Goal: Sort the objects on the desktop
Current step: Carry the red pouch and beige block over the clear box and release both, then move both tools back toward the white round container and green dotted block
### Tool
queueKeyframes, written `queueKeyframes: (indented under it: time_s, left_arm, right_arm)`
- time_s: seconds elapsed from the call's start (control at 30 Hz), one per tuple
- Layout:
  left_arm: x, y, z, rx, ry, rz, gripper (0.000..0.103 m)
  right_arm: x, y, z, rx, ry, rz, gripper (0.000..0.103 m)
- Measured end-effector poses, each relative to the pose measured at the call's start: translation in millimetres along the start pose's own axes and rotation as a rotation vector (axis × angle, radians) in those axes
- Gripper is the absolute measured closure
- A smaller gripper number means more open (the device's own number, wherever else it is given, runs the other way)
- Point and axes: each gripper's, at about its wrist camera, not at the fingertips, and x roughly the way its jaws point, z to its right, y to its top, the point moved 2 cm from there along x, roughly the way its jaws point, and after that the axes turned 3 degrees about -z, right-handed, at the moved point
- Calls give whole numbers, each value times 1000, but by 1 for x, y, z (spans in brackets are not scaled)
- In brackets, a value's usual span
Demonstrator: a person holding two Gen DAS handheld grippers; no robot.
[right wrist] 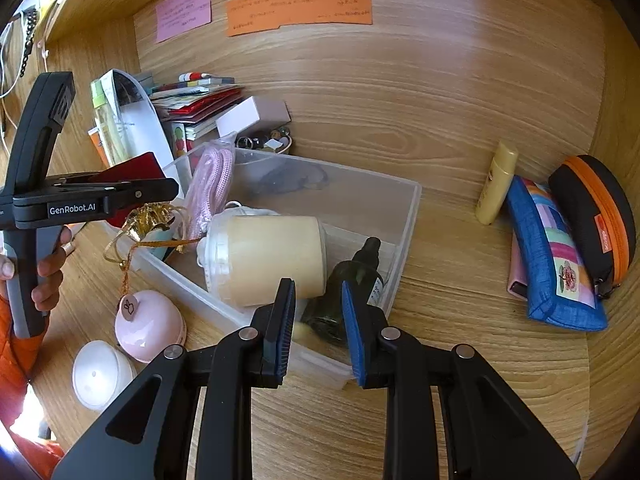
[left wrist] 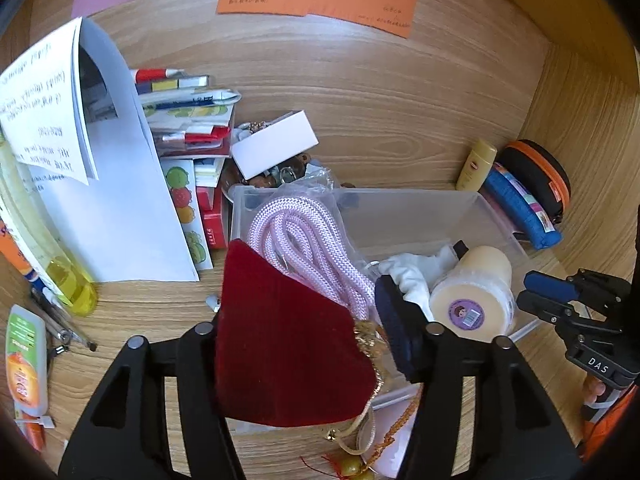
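Left gripper (left wrist: 304, 344), fingers spread, red velvet pouch (left wrist: 288, 344) loose between them over the clear bin's (left wrist: 400, 208) near-left corner; right gripper (right wrist: 318, 332) closed, empty; risk: pouch's gold cord (right wrist: 152, 220) snags rim, spilling it outside.

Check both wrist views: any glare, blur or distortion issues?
Left wrist: strong fisheye bowing with dark corners; red velvet pouch close to the lens, slightly soft. Right wrist: same bowing; bright sheen across the wooden back panel; overexposed patch at the lower left edge; clear plastic bin sharp.
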Motion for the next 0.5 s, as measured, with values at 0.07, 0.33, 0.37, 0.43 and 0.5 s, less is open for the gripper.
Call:
queueKeyframes:
  time_s: [0.07, 0.33, 0.37, 0.43, 0.5]
  left_arm:
    - [-4, 0, 2, 5, 4, 4, 43]
    - [-20, 1, 8, 23, 14, 33, 34]
    - [-23, 1, 9, 26, 16, 38, 30]
    - [-29, 2, 11, 31, 21, 53, 27]
    - [-37, 2, 14, 41, 34, 71, 27]
  right_arm:
    - [-1, 0, -1, -2, -7, 0, 81]
    - [-13, -3, -6, -1, -17, 22, 55]
    - [-16, -4, -7, -4, -28, 29, 49]
    - [-20, -4, -10, -12, -37, 39, 42]
    - [-25, -5, -13, -18, -38, 47, 37]
